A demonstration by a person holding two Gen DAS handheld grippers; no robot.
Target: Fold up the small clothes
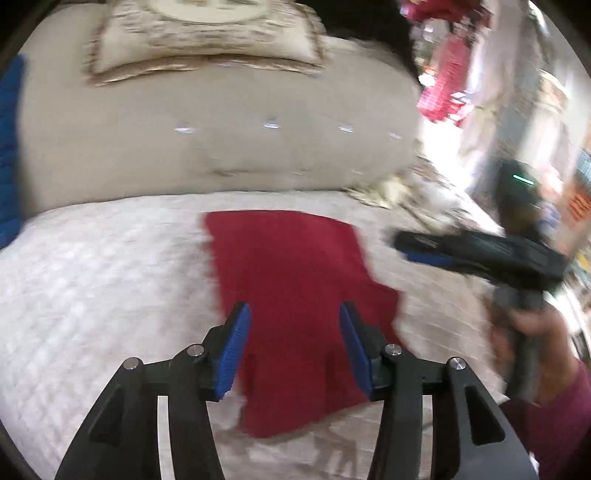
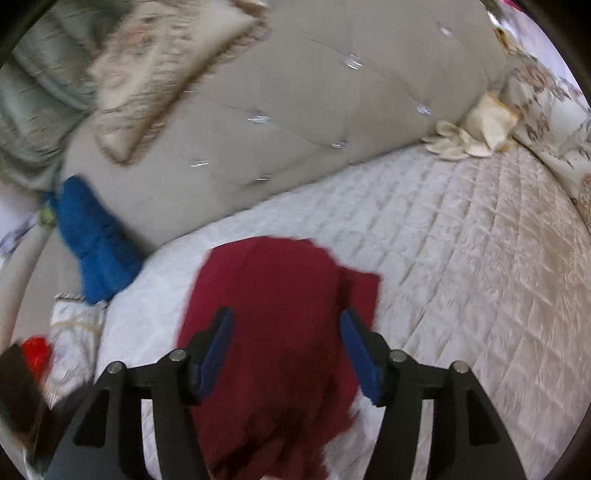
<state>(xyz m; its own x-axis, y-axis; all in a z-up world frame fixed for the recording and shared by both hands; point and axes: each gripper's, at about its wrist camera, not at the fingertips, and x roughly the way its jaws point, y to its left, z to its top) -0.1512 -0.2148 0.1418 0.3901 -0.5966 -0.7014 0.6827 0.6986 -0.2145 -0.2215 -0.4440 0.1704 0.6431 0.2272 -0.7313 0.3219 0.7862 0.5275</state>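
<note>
A small dark red garment (image 1: 295, 295) lies flat on the white quilted seat cover (image 1: 92, 280). It also shows in the right wrist view (image 2: 273, 317). My left gripper (image 1: 293, 314) is open and empty, hovering above the near part of the garment. My right gripper (image 2: 286, 319) is open and empty, above the garment's middle. In the left wrist view the right gripper (image 1: 410, 249) shows from the side at the right, held in a hand, off the garment's right edge.
A beige tufted sofa back (image 1: 221, 147) rises behind the seat, with a patterned cushion (image 1: 203, 33) on top. A blue cloth (image 2: 96, 240) lies at the left end. Cream cloths (image 2: 476, 133) and a floral cushion (image 2: 546, 110) sit at the right end.
</note>
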